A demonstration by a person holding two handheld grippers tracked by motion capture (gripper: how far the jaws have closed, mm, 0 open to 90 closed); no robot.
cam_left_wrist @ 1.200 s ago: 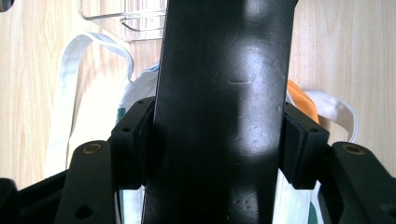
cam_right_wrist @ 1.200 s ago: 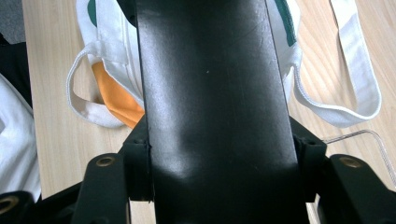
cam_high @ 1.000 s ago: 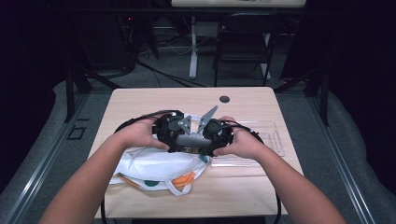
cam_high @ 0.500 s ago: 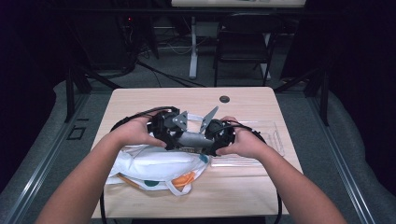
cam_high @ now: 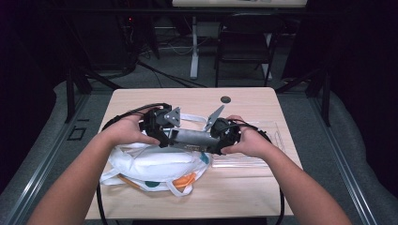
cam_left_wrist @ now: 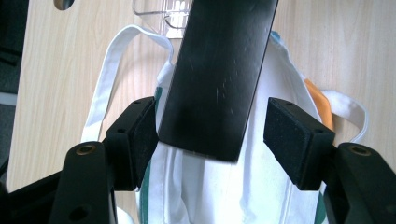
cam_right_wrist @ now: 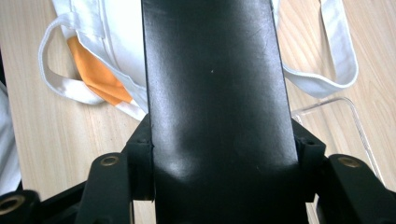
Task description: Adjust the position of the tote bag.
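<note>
A white cloth bag with orange and green print lay on the near left of the light wooden table, and a clear plastic tray lay to the right. The right gripper clamped one end of a flat dark rectangular bar held level above the bag. The left gripper stood wide around the other end, its right pad clear of the bar.

From above the person's side, the high view faces forward and down over the whole table; each gripper view looks steeply down at close range along its own jaws, and all three share the dark flat bar and the white bag
</note>
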